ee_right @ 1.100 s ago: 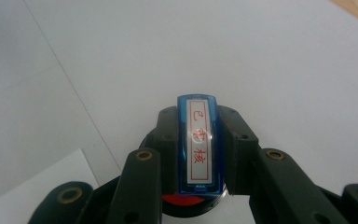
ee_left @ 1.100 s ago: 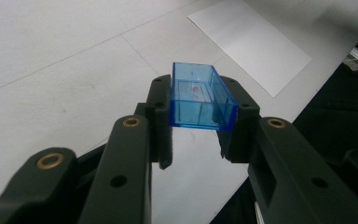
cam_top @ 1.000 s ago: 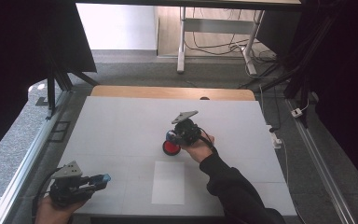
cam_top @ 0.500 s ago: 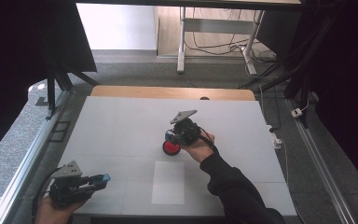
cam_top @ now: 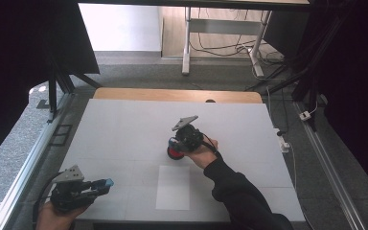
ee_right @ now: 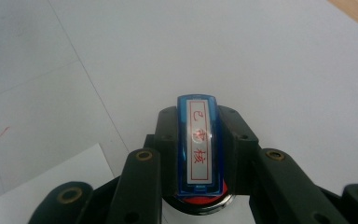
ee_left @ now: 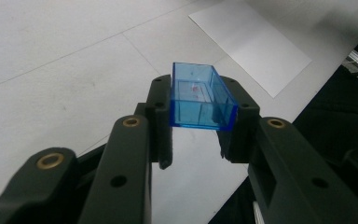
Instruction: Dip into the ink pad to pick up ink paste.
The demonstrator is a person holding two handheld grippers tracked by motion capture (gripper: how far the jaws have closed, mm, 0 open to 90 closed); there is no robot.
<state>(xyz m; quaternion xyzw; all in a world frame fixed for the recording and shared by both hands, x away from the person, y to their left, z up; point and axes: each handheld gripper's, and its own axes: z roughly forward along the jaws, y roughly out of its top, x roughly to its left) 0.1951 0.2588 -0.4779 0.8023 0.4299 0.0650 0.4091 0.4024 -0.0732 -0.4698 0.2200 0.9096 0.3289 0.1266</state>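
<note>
My left gripper [cam_top: 100, 185] hovers over the table's near left corner, shut on a clear blue cap [cam_top: 109, 182]. In the left gripper view the open-topped cap [ee_left: 200, 100] sits squeezed between the black fingers [ee_left: 161, 121]. My right gripper [cam_top: 176, 143] is at mid-table, pointing down, shut on a blue stamp. Its label with red characters faces the camera in the right gripper view, where the stamp [ee_right: 198, 154] stands upright. Below the stamp lies a round red ink pad [cam_top: 175, 154] in a black case [ee_right: 205, 204]; whether they touch I cannot tell.
A white sheet of paper [cam_top: 173, 187] lies flat just in front of the ink pad, also visible as paper [ee_left: 251, 39] beyond the cap. The white tabletop [cam_top: 124, 124] ends in a wooden strip [cam_top: 172, 95] at the far edge.
</note>
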